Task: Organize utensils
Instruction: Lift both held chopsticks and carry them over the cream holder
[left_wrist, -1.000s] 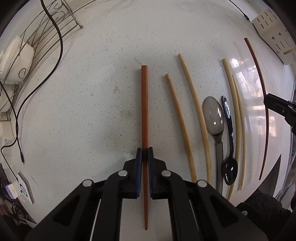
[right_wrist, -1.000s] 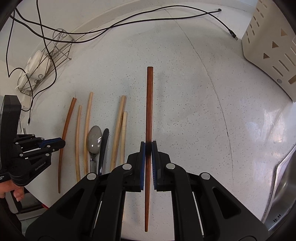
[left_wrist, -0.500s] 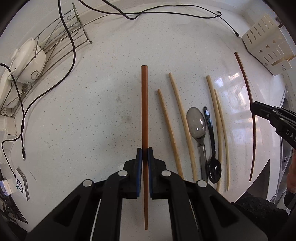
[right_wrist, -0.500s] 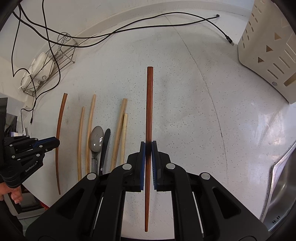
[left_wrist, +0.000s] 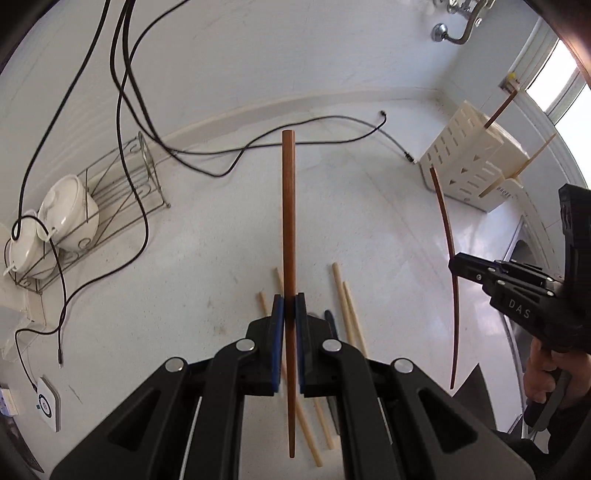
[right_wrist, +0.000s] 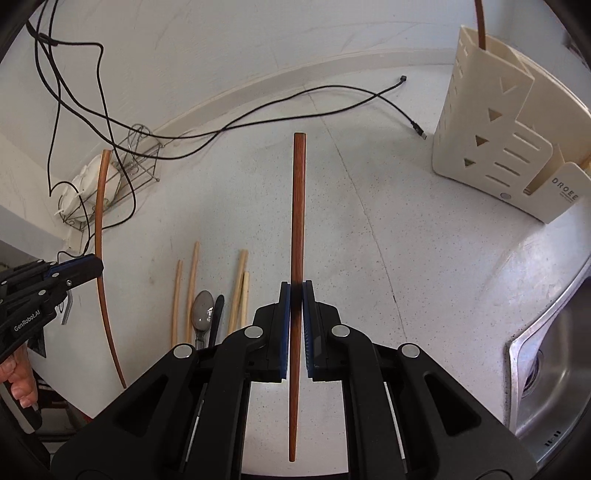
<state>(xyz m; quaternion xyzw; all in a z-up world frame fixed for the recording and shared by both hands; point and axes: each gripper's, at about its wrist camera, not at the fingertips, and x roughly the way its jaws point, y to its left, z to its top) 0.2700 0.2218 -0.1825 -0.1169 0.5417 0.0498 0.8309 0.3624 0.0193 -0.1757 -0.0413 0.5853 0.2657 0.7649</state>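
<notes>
A dark chopstick (left_wrist: 288, 236) is pinched in the left gripper (left_wrist: 289, 306) jaws; another dark chopstick (right_wrist: 297, 229) is clamped by the right gripper (right_wrist: 295, 295), both above the surface (right_wrist: 388, 240). Pale chopsticks (right_wrist: 236, 291) & spoons (right_wrist: 203, 310) are left lying below, w/ the holder (right_wrist: 491, 122) well apart.

Wire rack (left_wrist: 122, 206) holding bowls (left_wrist: 70, 218); cables (right_wrist: 258, 110); sink (right_wrist: 554, 369).

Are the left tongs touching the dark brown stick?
Touching. The left wrist view shows the left tongs shut on the dark brown chopstick, both blue pads pressed against its sides.
</notes>
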